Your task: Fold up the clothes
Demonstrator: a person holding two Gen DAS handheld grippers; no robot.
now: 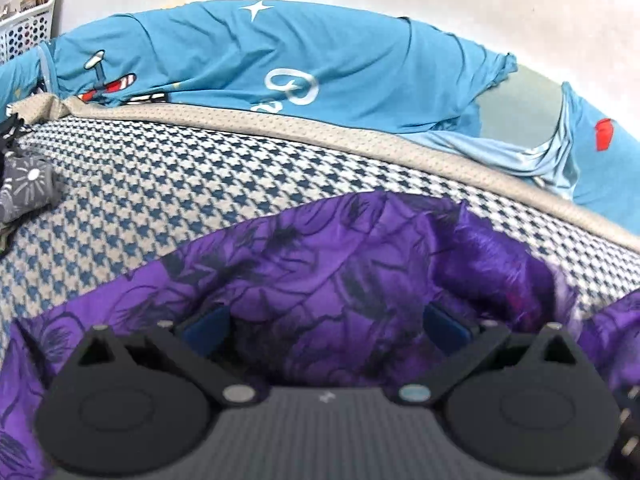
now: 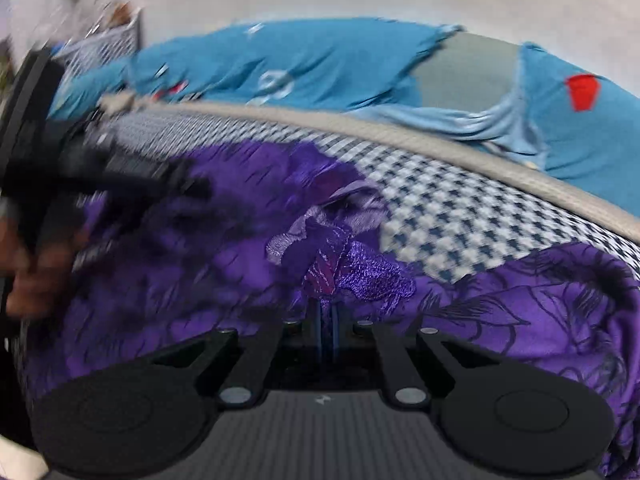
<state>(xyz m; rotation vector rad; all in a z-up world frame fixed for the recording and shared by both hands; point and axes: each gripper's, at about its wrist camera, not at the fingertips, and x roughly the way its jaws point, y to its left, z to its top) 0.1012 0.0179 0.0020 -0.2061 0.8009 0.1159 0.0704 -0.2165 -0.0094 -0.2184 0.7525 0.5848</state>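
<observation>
A purple garment (image 1: 320, 280) with dark flower outlines lies crumpled on the houndstooth bed cover (image 1: 160, 184). In the left wrist view my left gripper (image 1: 324, 330) stands open over it, its blue pads (image 1: 206, 330) wide apart with cloth bunched between them and the tips partly buried. In the right wrist view my right gripper (image 2: 326, 320) is shut on a bunched edge of the purple garment (image 2: 520, 312), with lace-like trim (image 2: 360, 276) rising just above the pads. The left gripper's black body (image 2: 120, 176) and a hand (image 2: 28, 276) show blurred at the left.
A blue printed sheet (image 1: 300, 64) is heaped along the far side of the bed against a white wall. A beige border (image 1: 360, 136) edges the houndstooth cover. A white laundry basket (image 1: 28, 24) stands far left. A grey patterned cloth (image 1: 24, 188) lies at the left edge.
</observation>
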